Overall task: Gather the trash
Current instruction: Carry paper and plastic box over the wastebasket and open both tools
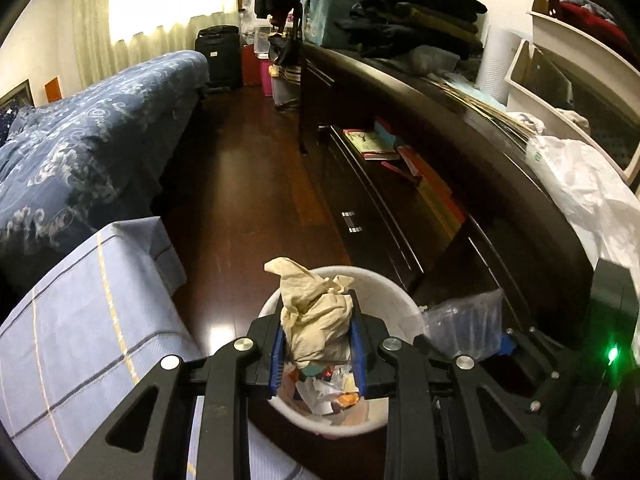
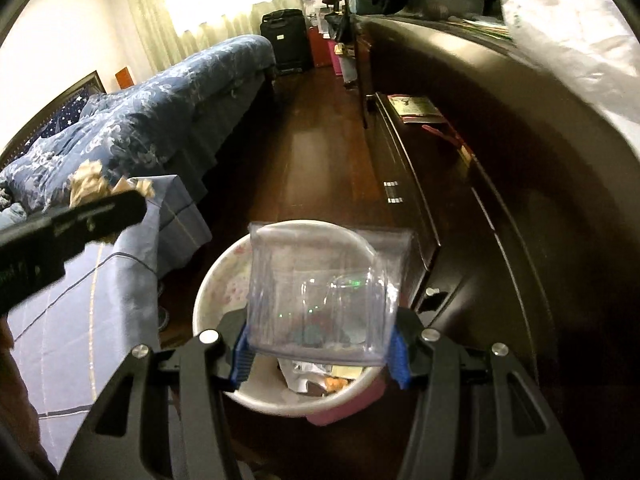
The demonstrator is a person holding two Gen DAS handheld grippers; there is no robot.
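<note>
Far left: bed (image 1: 92, 128) with a dark blue patterned quilt; nearer, a pale blue checked cover (image 1: 88, 320) runs along the lower left. Dark wood floor (image 1: 248, 184) between the bed and the furniture.

Left claw (image 1: 318, 344): clamped on a crumpled beige paper wad (image 1: 316, 312), blue pads pressing it from both sides. The wad sticks up above the pads and hangs over the white waste bin (image 1: 404, 304). Bin stands on the floor, close beside the checked cover, already holding mixed scraps of paper and wrappers. In the right wrist view the same claw enters from the left edge, the wad (image 2: 90, 180) showing above its black body.

Right claw (image 2: 320, 352): closed on a clear plastic package (image 2: 324, 292), gripped at its lower edges by both blue pads. Package is see-through, boxy, held directly above the bin's (image 2: 224, 264) opening; bin contents visible beneath and through it. From the left wrist view the package (image 1: 466, 324) sits just right of the bin rim.

Right: long dark dresser (image 1: 460, 184) with a drawer pulled open, books inside. White plastic bag (image 1: 588, 196) lies on the tabletop; folded dark clothes (image 1: 416, 16) are stacked farther along.
</note>
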